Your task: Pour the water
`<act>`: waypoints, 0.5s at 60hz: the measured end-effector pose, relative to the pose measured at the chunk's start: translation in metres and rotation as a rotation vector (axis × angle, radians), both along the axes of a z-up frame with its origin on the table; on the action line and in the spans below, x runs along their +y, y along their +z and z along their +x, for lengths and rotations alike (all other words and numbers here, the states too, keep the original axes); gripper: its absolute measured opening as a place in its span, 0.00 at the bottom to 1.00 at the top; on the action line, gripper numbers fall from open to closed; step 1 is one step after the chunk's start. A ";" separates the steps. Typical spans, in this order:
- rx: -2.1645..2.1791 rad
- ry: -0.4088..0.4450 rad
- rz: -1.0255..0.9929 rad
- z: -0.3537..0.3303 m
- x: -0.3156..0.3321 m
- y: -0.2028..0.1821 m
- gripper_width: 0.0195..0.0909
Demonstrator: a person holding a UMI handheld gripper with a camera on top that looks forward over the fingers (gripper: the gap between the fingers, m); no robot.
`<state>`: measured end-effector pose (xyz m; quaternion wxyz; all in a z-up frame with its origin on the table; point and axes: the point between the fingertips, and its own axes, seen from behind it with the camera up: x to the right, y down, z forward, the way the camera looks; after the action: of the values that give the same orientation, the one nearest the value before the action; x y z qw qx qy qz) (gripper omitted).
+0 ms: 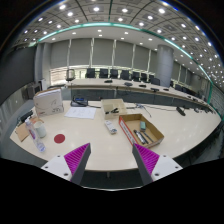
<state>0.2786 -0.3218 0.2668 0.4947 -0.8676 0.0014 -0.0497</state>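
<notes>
My gripper (111, 152) hangs above the near part of a pale table (100, 140), open, with nothing between its fingers. The magenta pads (75, 158) stand wide apart. Beyond the fingers to the left are a few small bottle-like containers (38, 129) beside a box, too small to make out clearly. A small white object (111, 128) lies on the table just ahead of the fingers. A flat red disc (57, 139) rests on the table ahead of the left finger.
An open cardboard box (141, 130) with items inside sits ahead of the right finger. A smaller carton (112, 107) stands farther back, and a white box (48, 101) at the far left. Office chairs (110, 73) line long desks behind.
</notes>
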 end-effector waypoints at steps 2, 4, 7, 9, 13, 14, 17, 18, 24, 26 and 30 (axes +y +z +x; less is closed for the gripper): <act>0.003 0.003 -0.002 -0.002 0.000 -0.001 0.93; 0.006 0.006 -0.002 -0.004 0.000 -0.003 0.93; 0.012 0.013 -0.005 -0.008 0.000 -0.006 0.93; 0.017 0.018 -0.010 -0.012 0.000 -0.012 0.93; 0.029 0.034 -0.015 -0.024 0.000 -0.019 0.93; 0.032 0.039 -0.018 -0.028 0.000 -0.021 0.93; 0.039 0.055 -0.026 -0.042 -0.001 -0.026 0.93; 0.040 0.061 -0.027 -0.047 -0.001 -0.028 0.93; 0.051 0.119 -0.035 -0.088 -0.003 -0.039 0.93; 0.056 0.138 -0.037 -0.103 -0.004 -0.042 0.93; 0.067 0.175 -0.039 -0.139 -0.005 -0.051 0.93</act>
<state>0.1400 -0.3270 0.2156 0.4799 -0.8751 -0.0586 0.0227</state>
